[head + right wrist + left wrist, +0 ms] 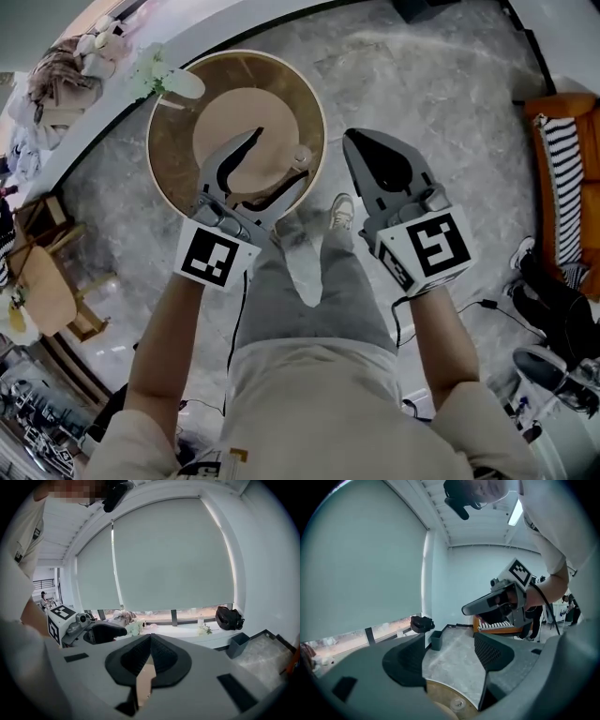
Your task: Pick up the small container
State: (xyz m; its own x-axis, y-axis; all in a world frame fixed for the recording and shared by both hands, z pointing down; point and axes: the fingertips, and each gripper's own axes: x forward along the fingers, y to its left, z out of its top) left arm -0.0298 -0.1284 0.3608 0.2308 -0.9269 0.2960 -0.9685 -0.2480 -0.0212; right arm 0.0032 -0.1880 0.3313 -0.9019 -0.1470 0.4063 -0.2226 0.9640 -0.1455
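Note:
A small clear container (302, 156) with a round lid stands on the round wooden table (169, 159), at the right side of its paler inner disc. My left gripper (279, 159) hovers over the table with its jaws wide open. The container is just off the right jaw's tip, and no pad presses on it. In the left gripper view the container (457, 704) shows low down between the open jaws of the left gripper (450, 660). My right gripper (361, 141) is shut and empty, held over the floor to the right of the table. The right gripper (150, 637) points toward the window.
A wooden chair (42, 281) stands at the left. A bench with a striped cushion (562, 187) lines the right wall. The windowsill (94, 47) holds soft toys and flowers. A grey bin (437, 639) and a black bag (422, 623) sit by the window. My shoe (342, 211) is beside the table.

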